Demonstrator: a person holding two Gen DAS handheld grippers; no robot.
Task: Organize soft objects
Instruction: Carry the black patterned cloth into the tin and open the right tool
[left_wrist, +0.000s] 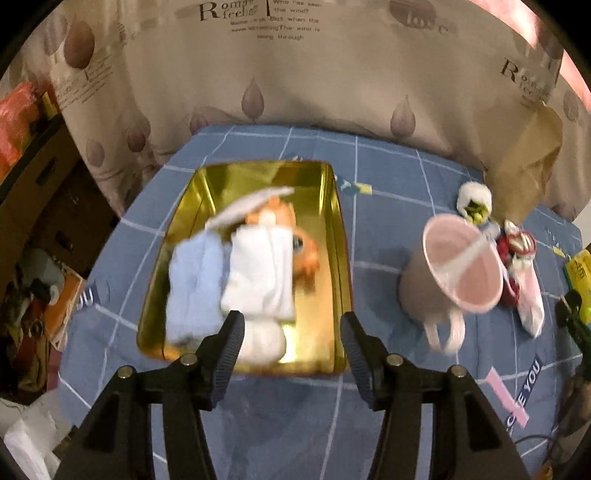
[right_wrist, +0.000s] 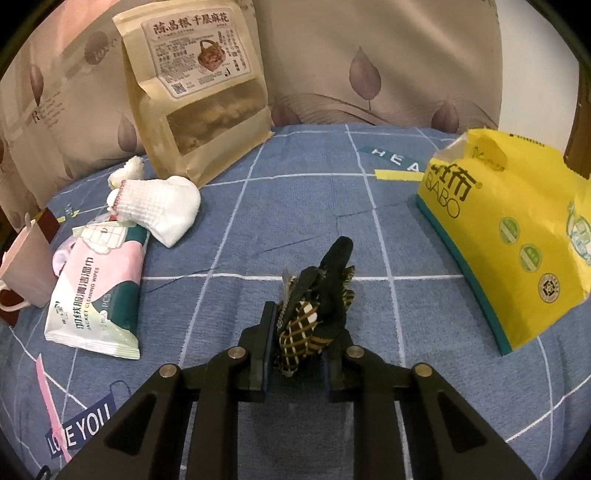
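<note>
A gold tin box (left_wrist: 334, 236) lies on the blue checked sheet. Inside it are a white folded cloth (left_wrist: 260, 273), a pale blue cloth (left_wrist: 194, 288) and an orange plush toy (left_wrist: 304, 254). My left gripper (left_wrist: 291, 328) stands open over the tin's near end with nothing between its fingers. In the right wrist view my right gripper (right_wrist: 297, 343) is shut on a dark plaid cloth item (right_wrist: 314, 310), just above the sheet. A white knitted sock (right_wrist: 162, 210) lies at the left, beside a wipes packet (right_wrist: 99, 291).
A pink mug (left_wrist: 454, 269) lies tipped to the right of the tin, with small toys (left_wrist: 513, 251) behind it. A brown snack bag (right_wrist: 199, 88) leans against the curtain. A yellow tissue pack (right_wrist: 517, 229) sits right. Clutter fills the floor (left_wrist: 37, 288) at the left.
</note>
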